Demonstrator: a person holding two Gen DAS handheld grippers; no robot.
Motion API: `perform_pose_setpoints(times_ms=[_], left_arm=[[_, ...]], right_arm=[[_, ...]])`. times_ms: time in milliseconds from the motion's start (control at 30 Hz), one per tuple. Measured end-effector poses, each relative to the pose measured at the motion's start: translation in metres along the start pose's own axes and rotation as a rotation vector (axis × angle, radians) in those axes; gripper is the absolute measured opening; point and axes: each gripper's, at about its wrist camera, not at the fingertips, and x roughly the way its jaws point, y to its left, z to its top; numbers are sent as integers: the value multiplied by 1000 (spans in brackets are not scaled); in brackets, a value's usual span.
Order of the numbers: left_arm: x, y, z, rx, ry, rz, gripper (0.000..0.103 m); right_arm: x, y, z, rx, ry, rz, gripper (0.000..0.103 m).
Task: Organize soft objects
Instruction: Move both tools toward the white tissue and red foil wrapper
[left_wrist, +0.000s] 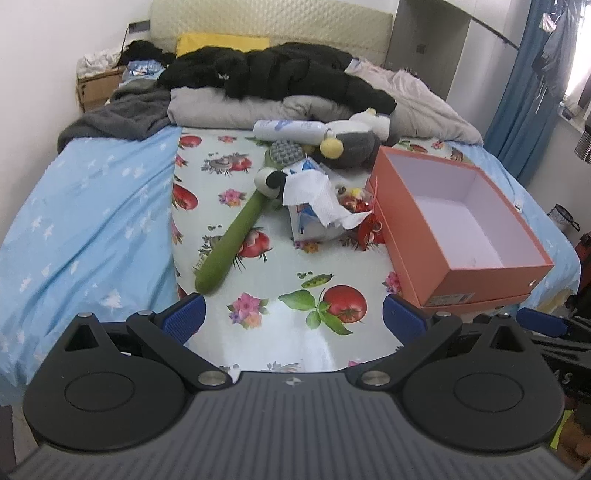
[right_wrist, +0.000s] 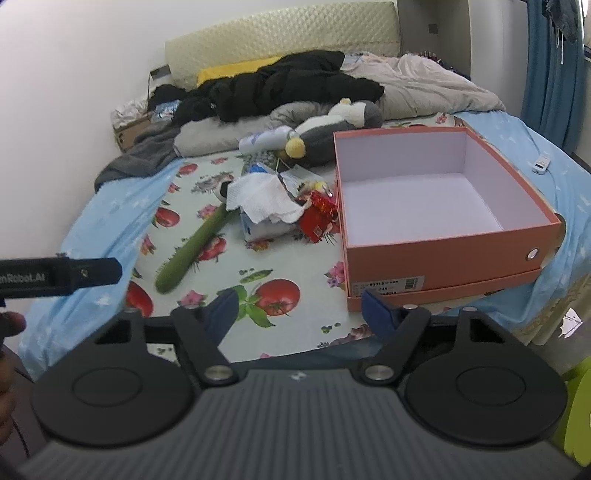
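Note:
An open orange box (left_wrist: 454, 236) (right_wrist: 439, 218) with a white inside stands empty on the bed's right side. Left of it lie a long green plush (left_wrist: 236, 229) (right_wrist: 192, 247), a tissue pack with loose white tissue (left_wrist: 317, 203) (right_wrist: 266, 206), a small red item (left_wrist: 369, 225) (right_wrist: 317, 218), a grey-and-white plush with a yellow pompom (left_wrist: 351, 142) (right_wrist: 325, 136) and a white bottle (left_wrist: 291, 129) (right_wrist: 266, 140). My left gripper (left_wrist: 293, 314) and right gripper (right_wrist: 299, 306) are both open and empty, near the bed's front edge.
A fruit-patterned cloth (left_wrist: 280, 288) covers the light blue sheet (left_wrist: 85, 221). Black clothes (left_wrist: 280, 74), grey and beige bedding and a yellow pillow (left_wrist: 221, 42) pile up at the headboard. A blue curtain (left_wrist: 535, 92) hangs at the right. A small white item (right_wrist: 541, 162) lies right of the box.

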Motion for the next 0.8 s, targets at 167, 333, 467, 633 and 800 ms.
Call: perform_pose_setpoints(times_ms=[167, 333, 467, 633, 800], left_arm=[[24, 3, 8, -12, 27, -4, 103], [50, 5, 15, -16, 56, -9, 103], [70, 10, 20, -17, 68, -14, 103], [98, 18, 26, -43, 81, -35, 103], [124, 26, 37, -69, 74, -79, 102]], right_arm=[[22, 3, -2, -22, 22, 1, 73], [39, 8, 0, -38, 10, -9, 79], [53, 6, 5, -11, 10, 22, 82], [74, 11, 7, -14, 9, 30, 81], [98, 19, 13, -33, 14, 69, 61]])
